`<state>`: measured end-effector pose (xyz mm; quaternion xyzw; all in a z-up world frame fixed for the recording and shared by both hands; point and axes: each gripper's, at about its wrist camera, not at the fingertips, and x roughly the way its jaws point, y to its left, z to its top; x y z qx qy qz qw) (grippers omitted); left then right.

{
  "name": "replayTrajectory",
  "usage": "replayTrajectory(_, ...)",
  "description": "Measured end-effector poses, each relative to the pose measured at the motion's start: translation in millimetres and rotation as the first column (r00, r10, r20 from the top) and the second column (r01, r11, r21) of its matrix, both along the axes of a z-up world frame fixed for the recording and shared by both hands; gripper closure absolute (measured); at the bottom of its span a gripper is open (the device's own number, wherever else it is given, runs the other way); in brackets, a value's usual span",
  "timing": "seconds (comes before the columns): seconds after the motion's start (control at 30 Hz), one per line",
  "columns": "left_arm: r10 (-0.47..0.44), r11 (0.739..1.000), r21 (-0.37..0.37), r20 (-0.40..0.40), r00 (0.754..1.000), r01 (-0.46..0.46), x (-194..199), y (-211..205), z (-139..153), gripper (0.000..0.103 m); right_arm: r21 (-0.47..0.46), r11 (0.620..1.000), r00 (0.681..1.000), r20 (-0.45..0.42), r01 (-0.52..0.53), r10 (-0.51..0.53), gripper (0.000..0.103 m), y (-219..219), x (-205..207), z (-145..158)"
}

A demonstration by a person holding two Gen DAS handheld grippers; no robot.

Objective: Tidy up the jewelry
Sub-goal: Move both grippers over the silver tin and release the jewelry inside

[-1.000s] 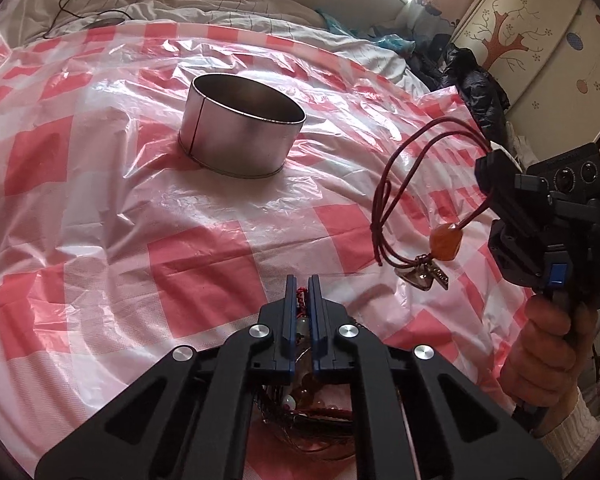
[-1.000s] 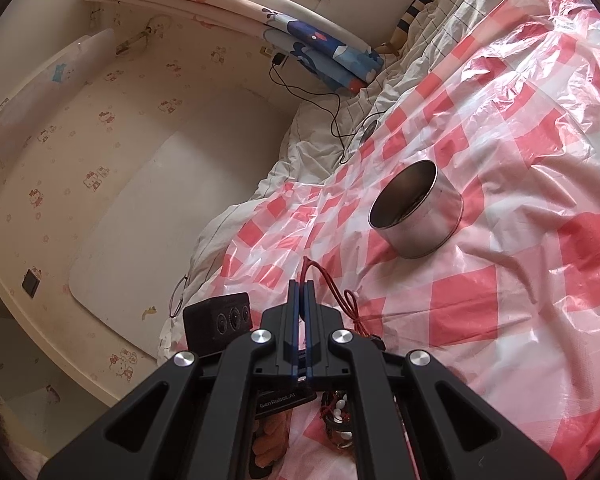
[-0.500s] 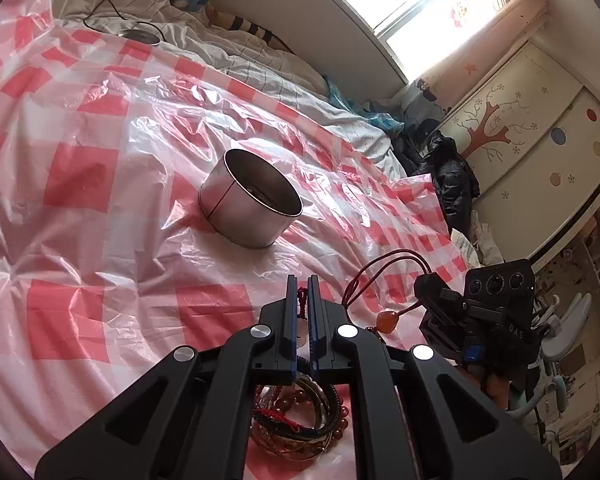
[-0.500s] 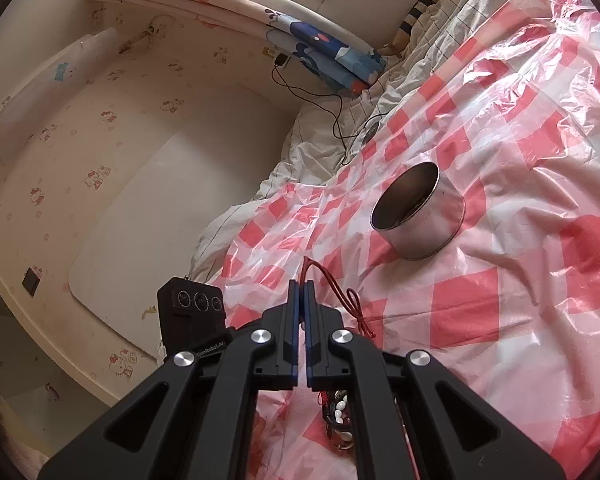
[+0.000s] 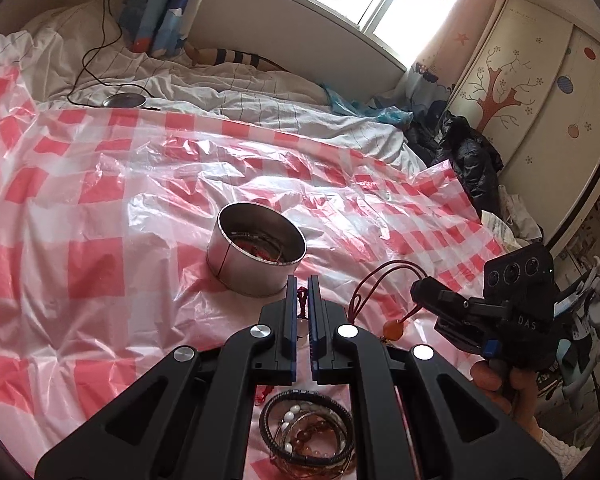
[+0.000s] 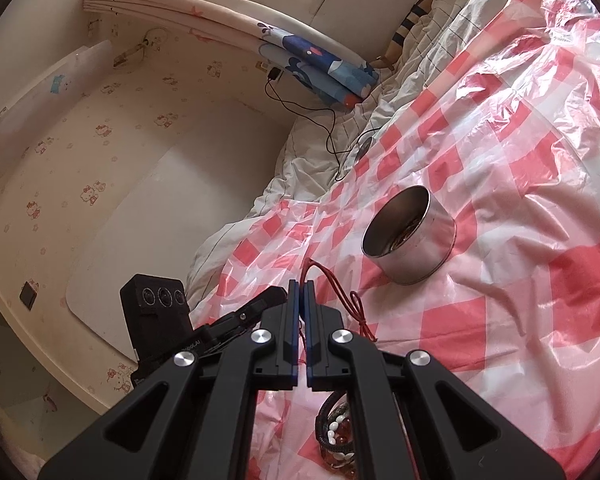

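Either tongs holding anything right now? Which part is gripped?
Both are. The right tongs pinch the dark red cord necklace by its cord, amber bead hanging below. The left tongs pinch a red knotted string; what it belongs to is hidden.

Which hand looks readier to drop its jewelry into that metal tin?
Probably left: the left gripper, shut on a red string, points at the tin; the right gripper sits off to the side.

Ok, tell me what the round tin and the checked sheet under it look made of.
Round tin: looks like thin bare metal, with a shiny silvery wall and a visible side seam. Checked sheet: probably thin plastic film, since it is glossy, crinkled and partly see-through.
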<state>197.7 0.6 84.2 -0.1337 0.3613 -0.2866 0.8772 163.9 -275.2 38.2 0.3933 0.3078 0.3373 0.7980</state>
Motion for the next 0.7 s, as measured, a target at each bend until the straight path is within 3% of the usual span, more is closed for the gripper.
replayTrajectory(0.27,0.003,0.992,-0.124,-0.021,1.0,-0.006,54,-10,16,0.099,0.059,0.998,0.997,0.068,0.031,-0.035,0.1,-10,44,22)
replayTrajectory(0.43,0.02,0.988,-0.153,-0.045,0.999,-0.027,92,-25,4,0.099,0.058,0.997,0.997,0.05,0.048,-0.051,0.1,-19,47,15)
replayTrajectory(0.6,0.05,0.99,-0.125,-0.086,0.995,-0.06,125,-39,-23,0.099,0.068,0.995,0.996,0.045,0.068,-0.072,0.1,-26,48,12)
replayTrajectory(0.7,0.064,0.997,-0.036,-0.142,0.988,-0.07,140,-50,-47,0.098,0.048,0.996,0.996,0.045,0.072,-0.074,0.1,-26,50,12)
